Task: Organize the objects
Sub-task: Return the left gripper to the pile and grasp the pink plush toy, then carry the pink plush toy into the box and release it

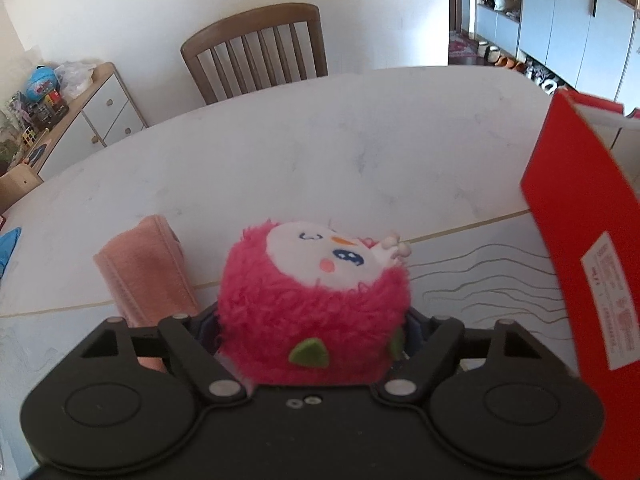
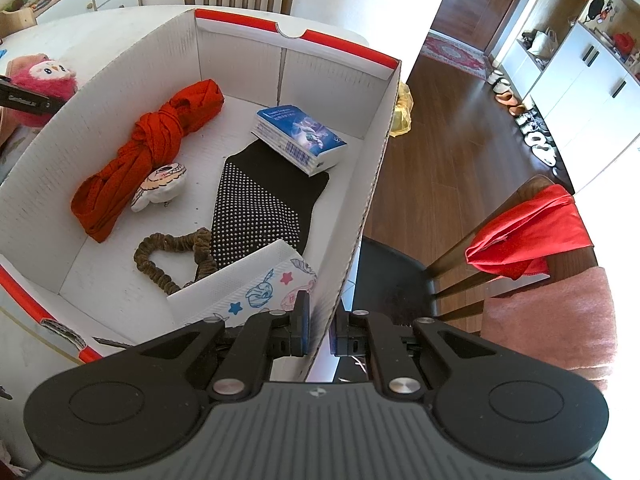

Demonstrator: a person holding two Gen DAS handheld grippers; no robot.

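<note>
So the left gripper (image 1: 314, 320) has its jaws squeezed onto a fuzzy pink plush toy (image 1: 316, 300), which fills the lower middle of the left wrist view, apparently held just above the white table (image 1: 280, 160). A folded pink cloth (image 1: 148, 276) lies on the table just left of it. The red shoebox (image 1: 580, 240) runs down the right edge of that frame, near the toy but not touching it.

The right gripper (image 2: 319, 334) has its jaws narrowed around the box's near right wall, one finger inside and one outside, so it looks to be steadying the box. In the right wrist view the toy peeks over the box wall at upper left.

Already in the box: a knotted red cloth (image 2: 148, 152), a small round plush (image 2: 160, 186), a dotted black sock (image 2: 260, 208), a tissue pack (image 2: 300, 138), a brown scrunchie (image 2: 168, 252) and a printed face mask (image 2: 256, 288).

My read: the toy is mid-carry to the box. Next it has to clear the wall, hover over a bare patch of floor, then the jaws let go. The pink cloth probably goes after.
</note>
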